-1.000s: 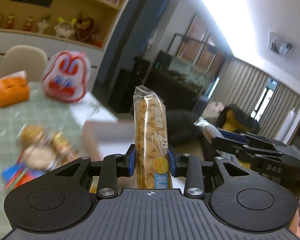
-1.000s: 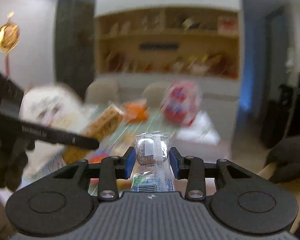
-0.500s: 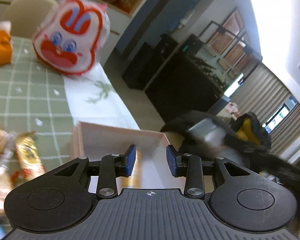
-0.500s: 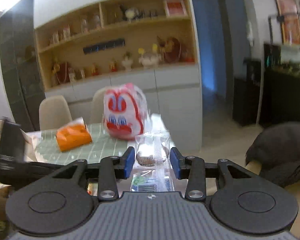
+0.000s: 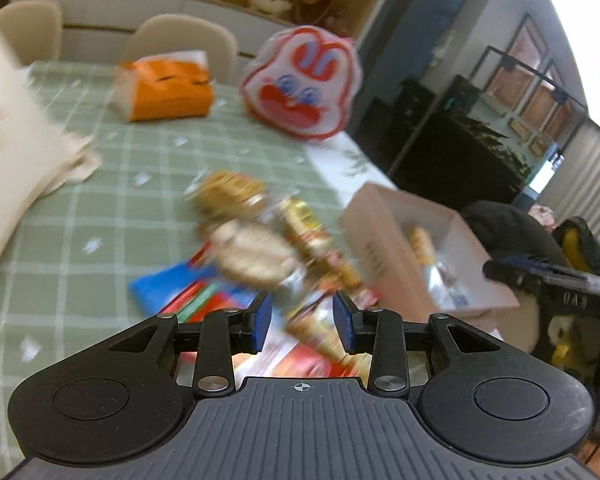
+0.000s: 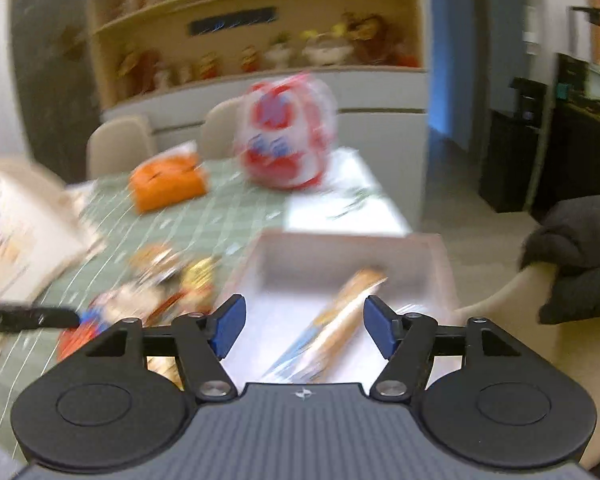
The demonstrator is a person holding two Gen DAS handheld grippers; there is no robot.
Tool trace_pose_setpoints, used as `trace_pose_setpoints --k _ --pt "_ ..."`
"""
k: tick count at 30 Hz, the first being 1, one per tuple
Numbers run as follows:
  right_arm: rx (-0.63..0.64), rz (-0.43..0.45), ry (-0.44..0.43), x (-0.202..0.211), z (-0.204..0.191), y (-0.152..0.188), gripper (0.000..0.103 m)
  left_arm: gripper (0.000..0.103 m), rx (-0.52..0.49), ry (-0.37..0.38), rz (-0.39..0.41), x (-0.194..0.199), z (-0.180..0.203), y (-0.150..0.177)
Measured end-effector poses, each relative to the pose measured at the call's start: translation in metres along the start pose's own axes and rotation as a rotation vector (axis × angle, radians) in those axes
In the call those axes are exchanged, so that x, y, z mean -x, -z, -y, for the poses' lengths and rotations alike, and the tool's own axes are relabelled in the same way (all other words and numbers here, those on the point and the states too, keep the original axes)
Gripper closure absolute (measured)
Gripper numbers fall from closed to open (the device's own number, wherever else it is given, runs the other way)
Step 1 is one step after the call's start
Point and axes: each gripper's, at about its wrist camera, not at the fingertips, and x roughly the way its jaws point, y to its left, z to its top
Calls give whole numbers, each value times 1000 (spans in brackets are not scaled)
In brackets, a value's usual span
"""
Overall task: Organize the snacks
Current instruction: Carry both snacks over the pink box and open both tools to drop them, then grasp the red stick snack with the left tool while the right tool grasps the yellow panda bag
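Over box point(image 6: 340, 256): right gripper point(image 6: 304, 326) jaws just opening, empty; left gripper point(image 5: 302, 322) jaws apart, empty.

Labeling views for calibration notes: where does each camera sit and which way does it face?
Left wrist: sits on the left gripper, facing down across the table at the snack pile; own fingers show, open, plus the right gripper at the right edge.
Right wrist: sits on the right gripper, facing down into the box; own fingers open.
Shared: box, snack pile, orange pack, rabbit bag.

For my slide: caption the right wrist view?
Open right gripper above the cardboard box, a snack bar inside.
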Motion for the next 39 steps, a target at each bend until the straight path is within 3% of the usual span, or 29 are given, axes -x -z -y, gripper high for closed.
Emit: trace_pose_setpoints --k 6,14,20,22,24,30,33,36,37,39 --pt "115 -76 -163 -13 -86 30 37 65 145 -31 -19 19 -46 21" --pt "204 -118 -280 -40 -161 49 37 65 235 21 -19 20 -78 28" --pt "320 -67 -193 -65 -198 57 37 65 260 32 -13 15 -85 26" --pt "336 -79 -194 -67 -203 56 42 65 261 39 -18 14 -88 27" --pt "358 -92 -209 -65 -205 55 56 65 262 45 -25 13 -90 28" --pt "342 -66 -56 -61 -194 55 61 65 264 41 -42 3 -91 29" --pt "256 -128 -195 -58 -178 54 61 65 253 39 -38 5 -87 29" --pt "202 -225 -428 -45 -170 59 61 65 246 46 -28 6 -83 27" --pt "192 -241 -471 -40 -168 62 61 65 243 49 -24 7 -81 26" --pt "211 -217 -461 -29 -168 68 60 65 230 52 -17 8 -76 25"
